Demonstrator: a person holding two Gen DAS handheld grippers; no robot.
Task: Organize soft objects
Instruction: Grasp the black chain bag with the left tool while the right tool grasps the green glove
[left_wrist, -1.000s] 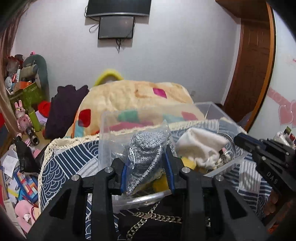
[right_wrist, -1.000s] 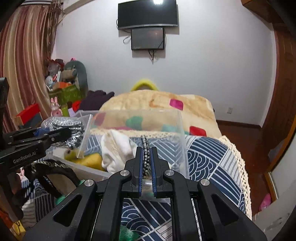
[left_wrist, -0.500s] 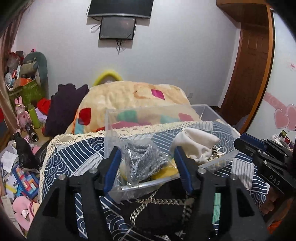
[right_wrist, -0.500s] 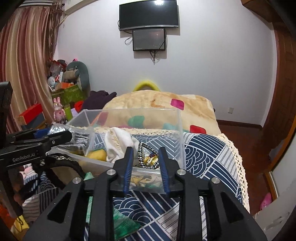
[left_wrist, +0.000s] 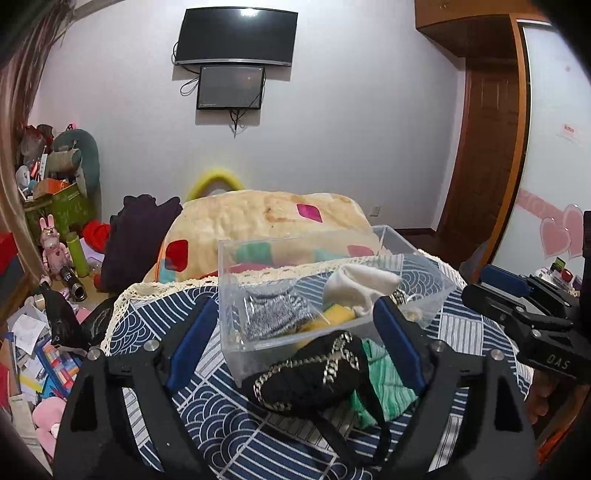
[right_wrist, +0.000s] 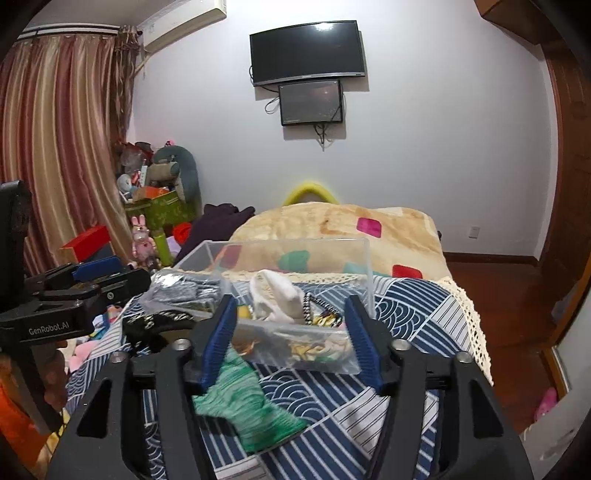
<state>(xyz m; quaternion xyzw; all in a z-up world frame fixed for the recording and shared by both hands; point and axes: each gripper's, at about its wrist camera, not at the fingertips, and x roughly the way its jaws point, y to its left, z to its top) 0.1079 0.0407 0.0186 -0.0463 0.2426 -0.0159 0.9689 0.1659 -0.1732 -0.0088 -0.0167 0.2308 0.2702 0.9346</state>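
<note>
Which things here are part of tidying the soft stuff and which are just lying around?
Job:
clear plastic box
grey knitted item in a bag
white sock
black chain-trimmed pouch
green knitted cloth

Lying about:
pink rabbit toy
wall television
dark purple garment

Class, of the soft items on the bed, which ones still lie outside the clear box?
The green knit cloth and black chain-trimmed piece; the grey and white ones sit inside the clear box.

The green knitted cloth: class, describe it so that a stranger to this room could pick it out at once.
Start at the bed with the navy wave-pattern cover, then find the clear plastic box on it. Just in front of that box, outside it, lies the green knitted cloth, beside a black chain-strapped bag; nothing else there is green and ribbed.
</note>
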